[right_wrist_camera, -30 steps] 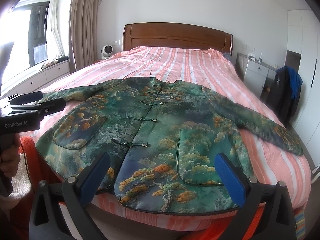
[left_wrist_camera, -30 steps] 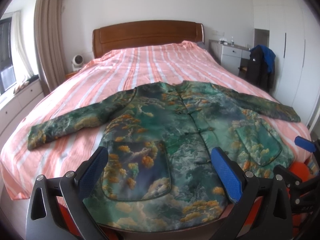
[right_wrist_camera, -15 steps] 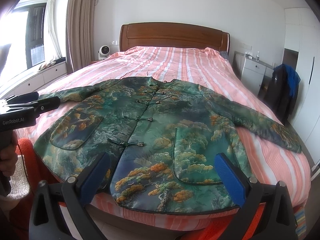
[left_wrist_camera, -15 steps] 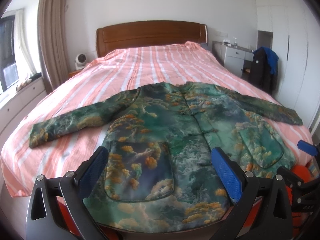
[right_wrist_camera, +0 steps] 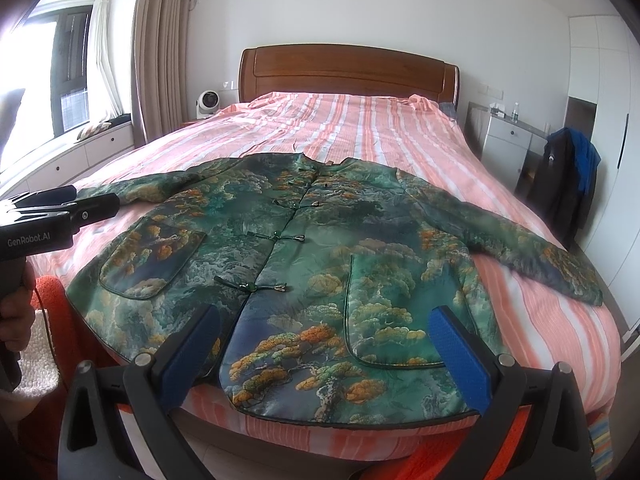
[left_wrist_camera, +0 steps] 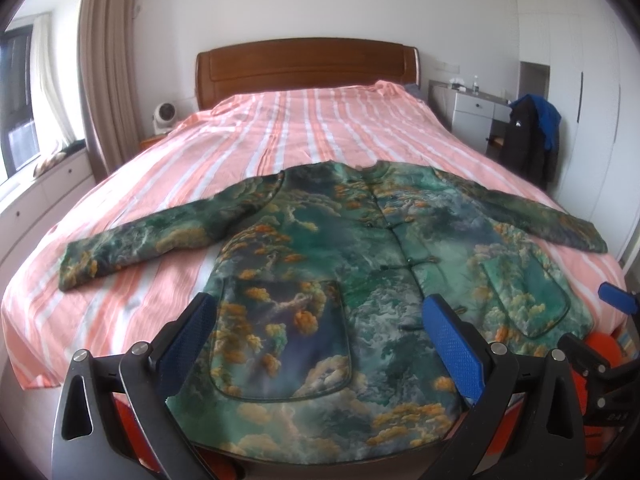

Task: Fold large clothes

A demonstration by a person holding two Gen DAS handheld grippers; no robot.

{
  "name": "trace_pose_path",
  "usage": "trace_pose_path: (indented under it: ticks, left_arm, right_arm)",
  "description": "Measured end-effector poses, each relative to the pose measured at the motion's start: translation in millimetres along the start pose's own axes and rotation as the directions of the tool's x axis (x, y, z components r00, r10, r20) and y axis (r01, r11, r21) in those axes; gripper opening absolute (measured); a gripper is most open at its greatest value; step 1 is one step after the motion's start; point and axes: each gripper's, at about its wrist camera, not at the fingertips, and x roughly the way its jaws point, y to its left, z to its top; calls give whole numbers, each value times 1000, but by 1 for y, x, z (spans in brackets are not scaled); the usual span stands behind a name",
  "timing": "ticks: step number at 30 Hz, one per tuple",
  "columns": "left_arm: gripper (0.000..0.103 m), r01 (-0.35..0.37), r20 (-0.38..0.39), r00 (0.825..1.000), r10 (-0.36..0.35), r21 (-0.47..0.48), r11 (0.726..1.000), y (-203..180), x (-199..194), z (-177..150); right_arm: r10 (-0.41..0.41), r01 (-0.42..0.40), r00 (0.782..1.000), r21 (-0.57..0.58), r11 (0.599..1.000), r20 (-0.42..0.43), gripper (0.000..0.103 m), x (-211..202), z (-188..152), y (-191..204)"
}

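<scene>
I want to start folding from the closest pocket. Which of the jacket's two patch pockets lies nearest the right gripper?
The pocket just ahead of the right gripper, by the near hem. The other pocket lies across the button line, towards the left gripper.

Daylight from a window (right_wrist_camera: 76, 96) fills a white-walled bedroom, where a wooden headboard (left_wrist_camera: 306, 66) backs a bed (left_wrist_camera: 320, 128) in pink-striped sheets, beige curtains (right_wrist_camera: 164, 48) hang left and a white wardrobe (left_wrist_camera: 580, 92) stands right.

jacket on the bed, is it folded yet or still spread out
Spread out: the jacket lies flat, front up, on the bed, both sleeves stretched sideways, no fold anywhere.
</scene>
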Motion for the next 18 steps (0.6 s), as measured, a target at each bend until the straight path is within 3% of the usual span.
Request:
trace_pose_path:
  ticks: [18]
  left_arm:
    - [103, -5, -8, 1000, 5, -7, 1000, 2, 3, -1]
  right_arm:
    - [-4, 5, 1000, 9, 1000, -9, 102, 3, 0, -2]
